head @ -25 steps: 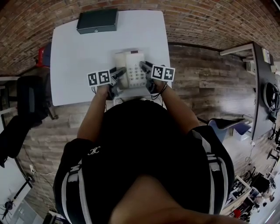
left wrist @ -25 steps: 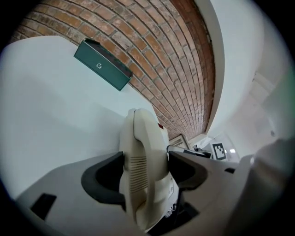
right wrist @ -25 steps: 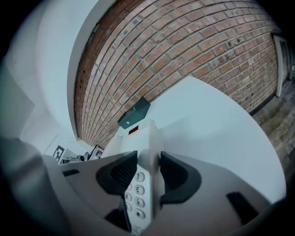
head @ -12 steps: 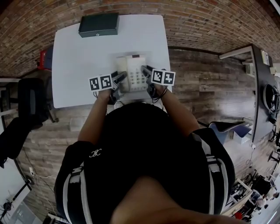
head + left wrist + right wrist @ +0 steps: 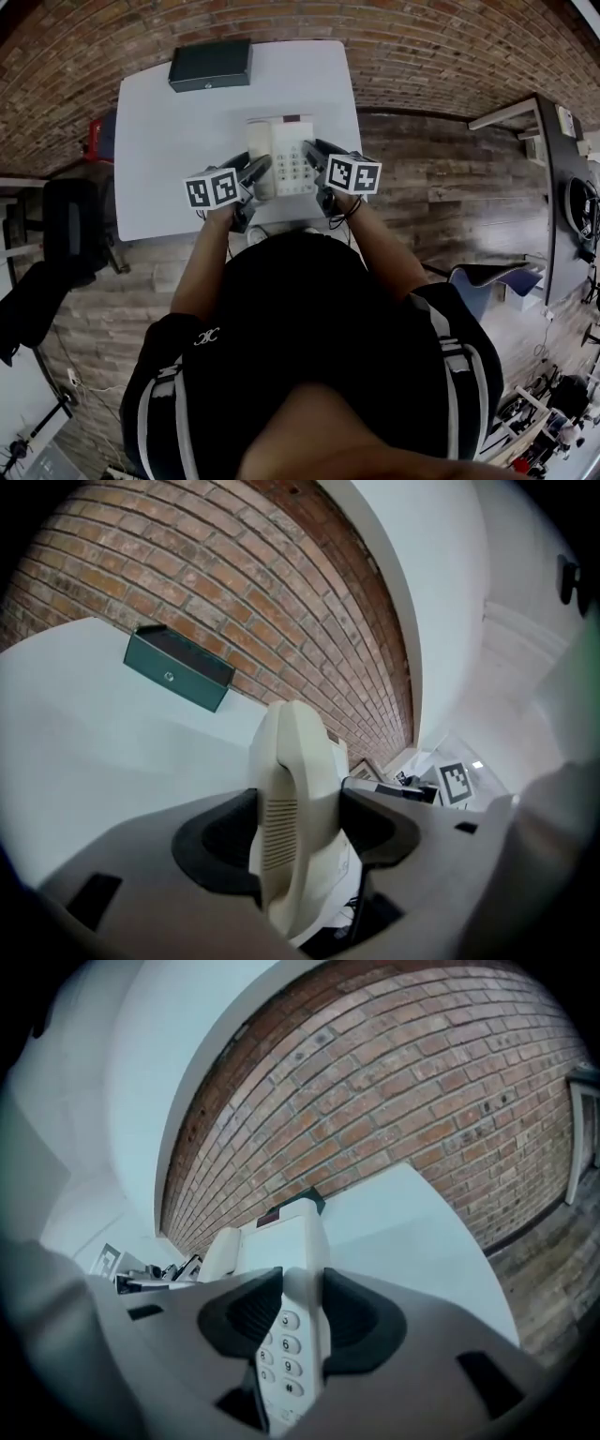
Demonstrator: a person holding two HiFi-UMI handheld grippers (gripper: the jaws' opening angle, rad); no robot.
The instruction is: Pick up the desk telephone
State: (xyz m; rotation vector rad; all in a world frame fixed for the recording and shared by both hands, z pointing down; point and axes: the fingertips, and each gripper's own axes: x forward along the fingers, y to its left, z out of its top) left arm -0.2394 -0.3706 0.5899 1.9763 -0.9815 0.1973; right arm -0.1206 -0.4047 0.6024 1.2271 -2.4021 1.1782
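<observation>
The cream desk telephone (image 5: 284,150) hangs just above the white table (image 5: 159,141), gripped from both sides. My left gripper (image 5: 257,172) is shut on its left side, where the handset (image 5: 291,789) lies; both dark pads press on the handset in the left gripper view (image 5: 295,829). On the other side, my right gripper (image 5: 314,157) is shut on the keypad edge. The right gripper view shows the telephone (image 5: 286,1241) with number keys between the pads of that gripper (image 5: 302,1312). The phone's underside is hidden.
A dark green box (image 5: 211,64) lies at the table's far edge, also in the left gripper view (image 5: 178,667). A brick wall stands behind the table. A black chair (image 5: 66,225) stands left of the table, and wooden flooring lies to the right.
Both grippers have risen with the telephone between them, lifting it off the table. Both marker cubes have rolled a little.
</observation>
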